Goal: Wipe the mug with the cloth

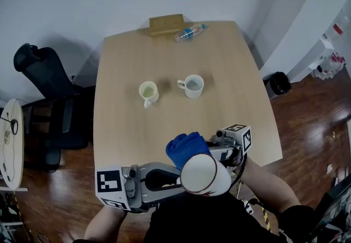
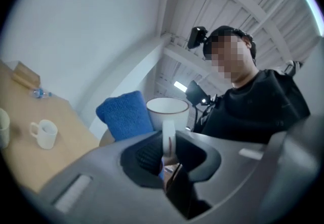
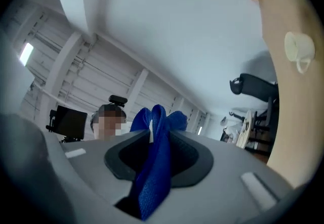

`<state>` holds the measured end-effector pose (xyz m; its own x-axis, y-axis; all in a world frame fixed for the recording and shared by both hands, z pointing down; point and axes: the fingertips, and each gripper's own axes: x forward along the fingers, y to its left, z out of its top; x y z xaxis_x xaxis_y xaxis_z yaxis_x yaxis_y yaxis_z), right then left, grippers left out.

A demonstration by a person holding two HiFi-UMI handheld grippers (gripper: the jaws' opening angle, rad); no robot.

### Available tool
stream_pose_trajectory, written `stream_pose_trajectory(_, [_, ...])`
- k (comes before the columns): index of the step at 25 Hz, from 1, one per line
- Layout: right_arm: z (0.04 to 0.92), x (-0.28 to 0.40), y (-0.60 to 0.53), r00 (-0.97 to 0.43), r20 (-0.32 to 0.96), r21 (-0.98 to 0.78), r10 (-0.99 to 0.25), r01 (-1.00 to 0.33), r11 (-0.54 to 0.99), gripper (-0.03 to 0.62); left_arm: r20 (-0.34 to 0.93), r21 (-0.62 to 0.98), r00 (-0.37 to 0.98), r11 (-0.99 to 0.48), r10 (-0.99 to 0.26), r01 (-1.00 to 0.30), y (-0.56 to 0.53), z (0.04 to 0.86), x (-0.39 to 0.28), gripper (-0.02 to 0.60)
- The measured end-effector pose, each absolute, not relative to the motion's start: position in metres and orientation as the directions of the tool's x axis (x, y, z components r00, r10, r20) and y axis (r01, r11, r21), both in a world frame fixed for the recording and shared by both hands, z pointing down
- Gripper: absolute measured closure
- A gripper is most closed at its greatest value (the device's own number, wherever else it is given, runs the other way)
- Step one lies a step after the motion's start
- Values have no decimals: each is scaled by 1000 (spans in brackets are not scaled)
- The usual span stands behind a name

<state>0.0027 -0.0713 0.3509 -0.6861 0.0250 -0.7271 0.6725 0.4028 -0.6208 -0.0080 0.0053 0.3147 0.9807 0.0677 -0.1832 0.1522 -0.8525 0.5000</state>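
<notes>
The white mug (image 1: 204, 175), with a thin dark-red line round its rim, is held in the air over the near edge of the worktop (image 1: 120, 126), close to the person's chest. The left claw (image 1: 176, 182) is clenched on the mug's handle and lies roughly level. The right claw (image 1: 215, 151), tilted upward, grasps the bunched blue cloth (image 1: 185, 148), just beside the mug's rim.

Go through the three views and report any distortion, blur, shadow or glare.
Head view: sharp, the table edges bowed by the lens, soft shadows beside the two standing mugs. Left gripper view: fisheye with dark corners; held mug sharp, left gripper soft. Right gripper view: fisheye, table bent into an arc; a ceiling lamp glares left of the cloth.
</notes>
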Motion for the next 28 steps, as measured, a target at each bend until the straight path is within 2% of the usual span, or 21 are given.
stream_pose_trajectory(2, [357, 21, -98, -694, -706, -662, -140, 577, 479, 484, -228, 517, 973, -852, -40, 86, -6, 308, -10, 520])
stream_pose_trajectory(4, [356, 54, -129, -677, -653, -723, -340, 423, 546, 484, -240, 530, 953, -848, -187, -33, -24, 306, -19, 520])
stream_pose_trajectory(6, [344, 89, -149, -669, -572, -751, -474, 196, 631, 484, -198, 533, 912, -821, -359, -207, -48, 310, -34, 520])
stream_pose_trajectory(7, [334, 103, -153, -685, -520, -726, -511, 38, 687, 484, -165, 528, 884, -796, -438, -296, -61, 313, -43, 519])
stream_pose_trajectory(9, [307, 111, -150, -727, -401, -570, -557, -279, 773, 484, -106, 518, 829, -742, -550, -426, -82, 319, -57, 518])
stream_pose_trajectory(10, [292, 104, -143, -742, -352, -456, -570, -396, 797, 484, -87, 519, 809, -720, -582, -462, -89, 320, -61, 519])
stream_pose_trajectory(12, [267, 78, -123, -759, -295, -191, -581, -549, 814, 484, -66, 524, 786, -692, -615, -497, -97, 321, -64, 520])
stream_pose_trajectory(14, [252, 45, -97, -762, -276, 75, -586, -625, 777, 484, -53, 526, 772, -675, -633, -517, -103, 318, -60, 520])
stream_pose_trajectory(16, [255, 15, -72, -756, -255, 378, -603, -652, 658, 484, -50, 532, 759, -661, -649, -530, -108, 313, -55, 520])
stream_pose_trajectory(18, [264, -10, -55, -746, -246, 654, -620, -599, 462, 484, -61, 547, 755, -655, -653, -522, -112, 307, -49, 520])
stream_pose_trajectory(20, [271, -27, -49, -728, -256, 809, -636, -521, 272, 484, -84, 569, 759, -657, -645, -495, -111, 301, -45, 520])
stream_pose_trajectory(22, [273, -28, -49, -703, -278, 852, -655, -496, 171, 484, -102, 581, 767, -664, -634, -471, -107, 298, -42, 520])
stream_pose_trajectory(24, [265, -20, -52, -687, -301, 815, -661, -545, 196, 484, -111, 578, 774, -674, -624, -460, -103, 297, -40, 520])
stream_pose_trajectory(26, [257, -5, -58, -692, -292, 706, -660, -622, 340, 484, -117, 566, 782, -688, -612, -454, -97, 297, -38, 518])
stream_pose_trajectory(28, [259, 17, -69, -716, -255, 482, -650, -677, 557, 484, -125, 549, 795, -709, -594, -443, -91, 295, -38, 518])
